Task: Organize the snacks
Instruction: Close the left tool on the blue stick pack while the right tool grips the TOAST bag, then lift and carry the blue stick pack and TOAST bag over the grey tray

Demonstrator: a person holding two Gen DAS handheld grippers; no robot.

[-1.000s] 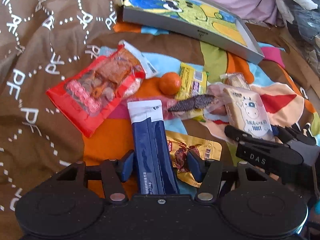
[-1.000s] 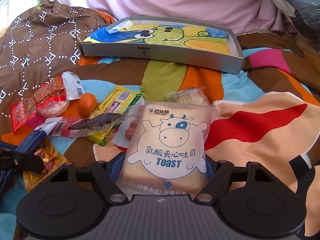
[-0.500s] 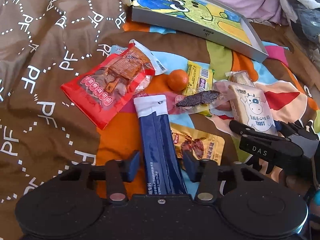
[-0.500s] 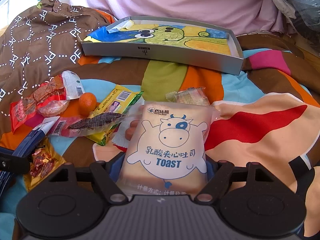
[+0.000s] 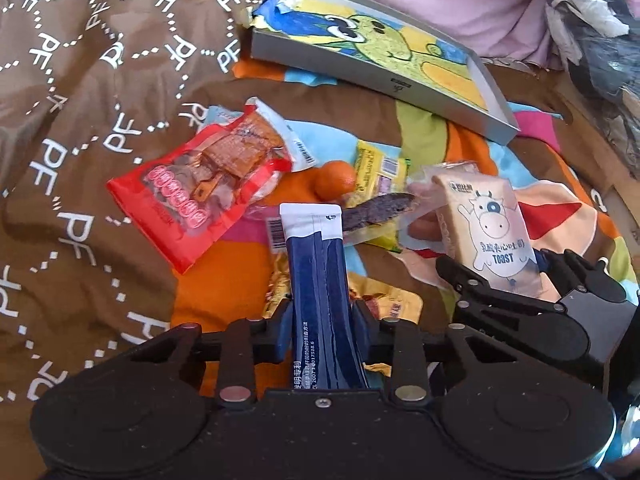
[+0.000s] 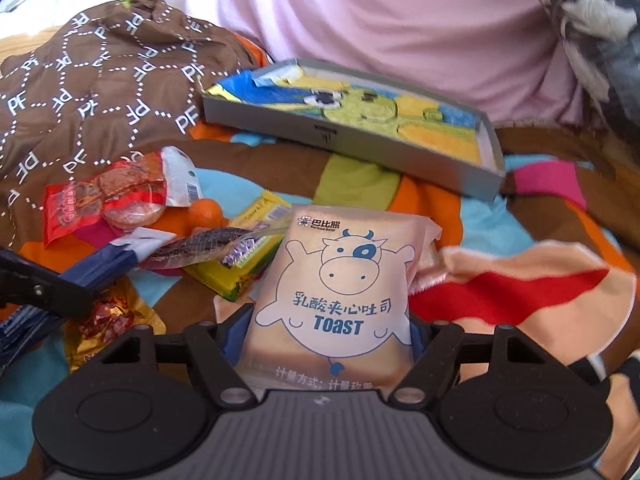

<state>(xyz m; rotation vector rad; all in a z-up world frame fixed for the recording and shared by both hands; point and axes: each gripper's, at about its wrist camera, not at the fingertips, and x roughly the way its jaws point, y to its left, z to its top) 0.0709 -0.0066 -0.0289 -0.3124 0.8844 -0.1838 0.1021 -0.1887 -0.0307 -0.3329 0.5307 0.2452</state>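
The left gripper [image 5: 322, 328] has its fingers closed on the sides of a long dark blue snack packet [image 5: 318, 280] with a white top end, which stands up between them and points away from the camera, raised above a gold foil snack pouch [image 5: 394, 306] lying on the bedspread. The right gripper [image 6: 324, 344] has its fingers pressed against both sides of a beige toast packet [image 6: 340, 292] printed with a blue-and-white cartoon cow and the word TOAST; in the left wrist view this packet [image 5: 486, 232] is held tilted above the bedspread, just to the right of the blue one. The rest of the snacks lie in a loose heap on the multicoloured patchwork bedspread [image 6: 540, 280]: a red packet [image 5: 200, 192] of brown pieces at the left, a small orange fruit [image 5: 335, 178] beside it, a yellow packet [image 5: 380, 168] just right of the fruit, and a clear wrapper with a dark strip [image 5: 376, 212] lying across the yellow packet. Beyond the heap sits a shallow grey tray [image 6: 452, 168] lined with a cartoon picture in green, yellow and blue, and no snack can be seen in it. A brown quilt [image 5: 80, 80] printed with white letters is bunched at the left, and pink fabric [image 6: 400, 20] rises behind the tray.
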